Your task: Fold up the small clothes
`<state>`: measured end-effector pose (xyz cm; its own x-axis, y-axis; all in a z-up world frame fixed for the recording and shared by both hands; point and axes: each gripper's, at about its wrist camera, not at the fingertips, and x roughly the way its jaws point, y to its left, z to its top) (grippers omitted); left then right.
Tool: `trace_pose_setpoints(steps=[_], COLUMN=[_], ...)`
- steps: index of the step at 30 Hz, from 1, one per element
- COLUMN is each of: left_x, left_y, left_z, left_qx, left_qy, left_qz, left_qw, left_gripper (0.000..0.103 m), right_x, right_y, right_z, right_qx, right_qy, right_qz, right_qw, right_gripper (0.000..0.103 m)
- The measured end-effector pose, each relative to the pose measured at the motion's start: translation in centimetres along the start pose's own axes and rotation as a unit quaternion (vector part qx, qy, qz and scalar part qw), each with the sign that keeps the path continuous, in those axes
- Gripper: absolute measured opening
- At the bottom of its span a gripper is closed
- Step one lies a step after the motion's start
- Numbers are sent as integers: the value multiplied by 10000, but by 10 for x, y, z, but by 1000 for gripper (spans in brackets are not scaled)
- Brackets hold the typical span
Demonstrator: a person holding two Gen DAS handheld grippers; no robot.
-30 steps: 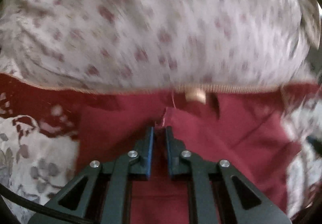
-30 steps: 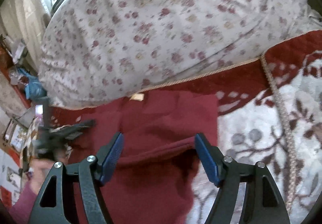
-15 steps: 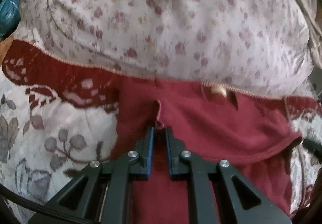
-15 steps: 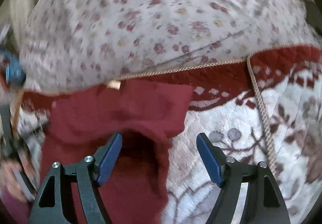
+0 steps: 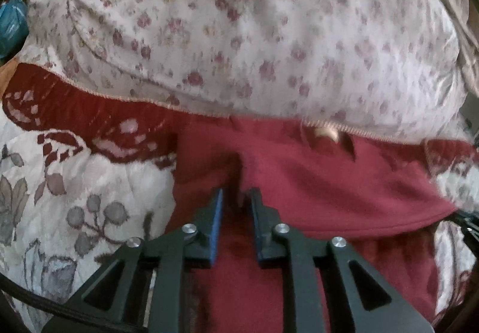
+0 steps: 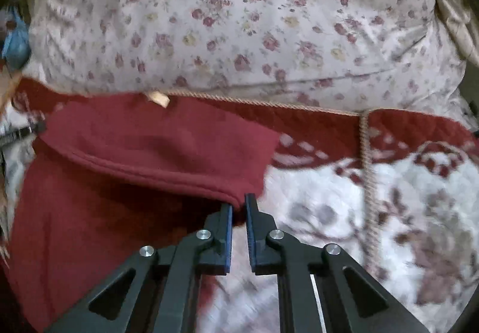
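A dark red garment [image 5: 329, 192] lies on a quilted bedspread, its top part folded down over the rest, with a tan label [image 5: 326, 132] at the far edge. My left gripper [image 5: 236, 198] is shut on a pinched ridge of the red cloth near its left side. In the right wrist view the same garment [image 6: 155, 147] shows a hemmed fold edge, and my right gripper [image 6: 239, 203] is shut on the right corner of that hem. The label [image 6: 158, 99] also shows there.
A big floral pillow [image 5: 239, 27] lies just behind the garment, and also fills the back of the right wrist view [image 6: 239, 18]. The red-and-white quilt [image 6: 374, 198] with a cord trim [image 6: 366, 159] spreads to the right. A blue object [image 5: 10, 21] sits far left.
My right gripper has moved right to the hem's corner and closed from wide open onto it. My left gripper stays shut on the cloth and has drawn it slightly nearer.
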<state>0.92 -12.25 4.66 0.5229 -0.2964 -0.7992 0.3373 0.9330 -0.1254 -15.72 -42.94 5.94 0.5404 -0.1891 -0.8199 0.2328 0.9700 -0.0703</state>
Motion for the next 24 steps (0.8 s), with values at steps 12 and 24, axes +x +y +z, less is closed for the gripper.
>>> trace_pose_setpoints(steps=[12,24], left_x=[6,18], left_y=[13,-7], left_z=[1,2], left_qx=[-371,88], left_qy=[149,123], left_qz=[-53,335], left_qw=[9992,9993], left_gripper=[29,43], right_x=[-45,75], right_y=[-45,-45], right_z=[1,36], right_qx=[1013,1649], right_qy=[-276,-12], right_qz=[413,931], right_qw=[9936,9819], right_gripper=[92,15])
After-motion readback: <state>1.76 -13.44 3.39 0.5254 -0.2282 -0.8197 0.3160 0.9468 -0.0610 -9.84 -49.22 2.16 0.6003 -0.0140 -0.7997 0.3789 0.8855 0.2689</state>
